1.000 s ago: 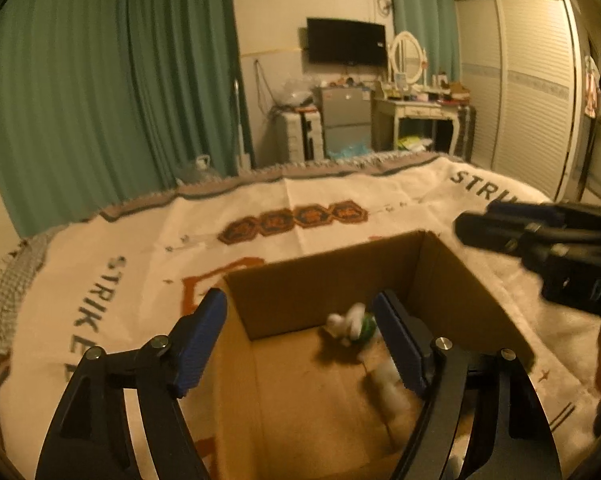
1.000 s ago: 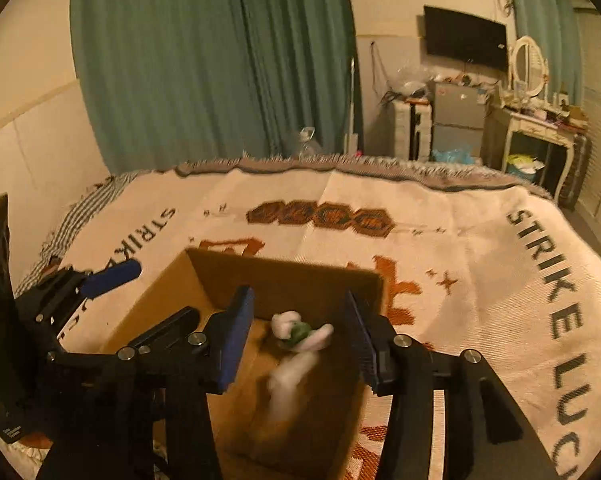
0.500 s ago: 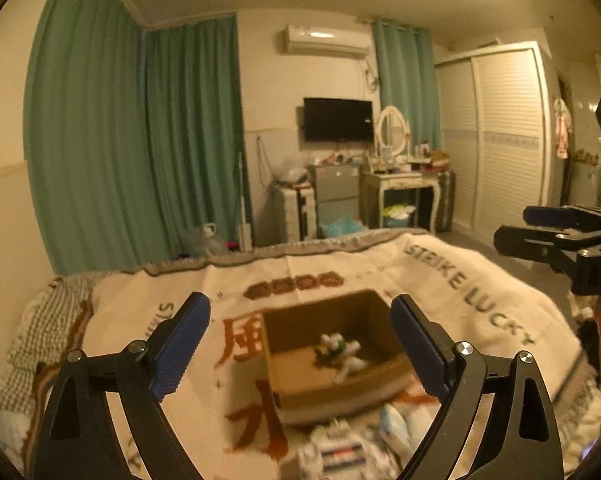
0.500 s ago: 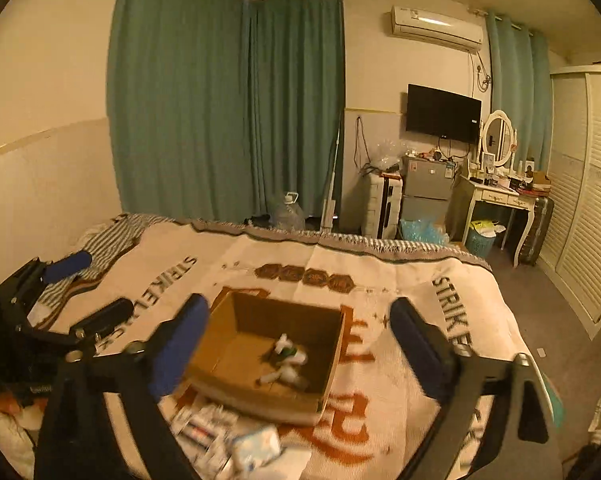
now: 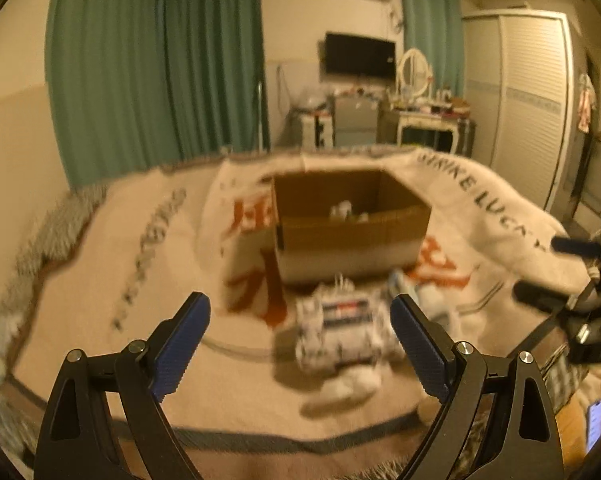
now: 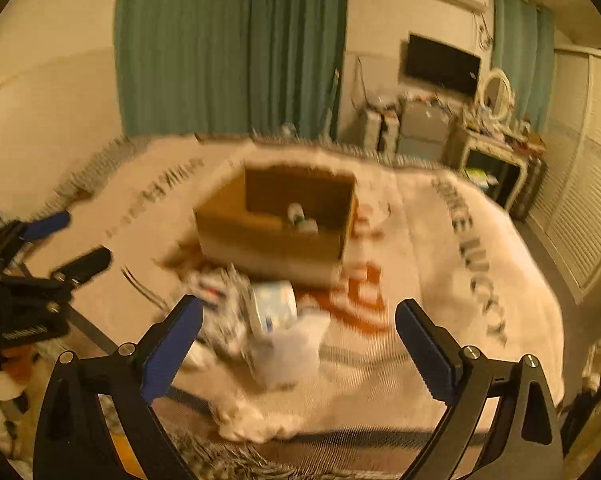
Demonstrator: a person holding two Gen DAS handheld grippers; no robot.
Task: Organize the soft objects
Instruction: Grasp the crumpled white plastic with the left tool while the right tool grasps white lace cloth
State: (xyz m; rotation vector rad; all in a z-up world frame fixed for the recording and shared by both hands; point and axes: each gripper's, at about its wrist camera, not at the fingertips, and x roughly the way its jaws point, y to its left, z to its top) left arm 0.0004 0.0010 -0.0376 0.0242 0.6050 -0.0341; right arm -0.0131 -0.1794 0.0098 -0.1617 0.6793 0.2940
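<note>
The left hand-held gripper [image 5: 300, 320] stands wide with nothing between its blue pads; its jaws finished opening a moment ago and now rest apart over the blanket [image 5: 100, 300] on the bed. Directly ahead of it lies a patterned soft packet [image 5: 340, 328], part of a loose pile near the front edge of the bed. Behind the pile sits the cardboard box [image 5: 348, 236], open at the top, with a small white soft toy [image 5: 346, 212] already inside. In the right wrist view the pile shows a pale blue-and-white pack [image 6: 274, 308], a thin white bag [image 6: 288, 348] just in front of it, and a white fluffy piece [image 6: 252, 424] at the blanket edge. The right hand-held gripper [image 6: 298, 328] is also wide and empty, its jaws having just been opening. Both views are blurred, so item outlines are uncertain. Risks from here: a grasp aimed at the overlapping pile may pinch two items at once or catch the blanket; the thin bag is likely to slip from the pads; the fluffy piece could be nudged off the bed; and the two hand-held grippers, working the same pile, may collide.
</note>
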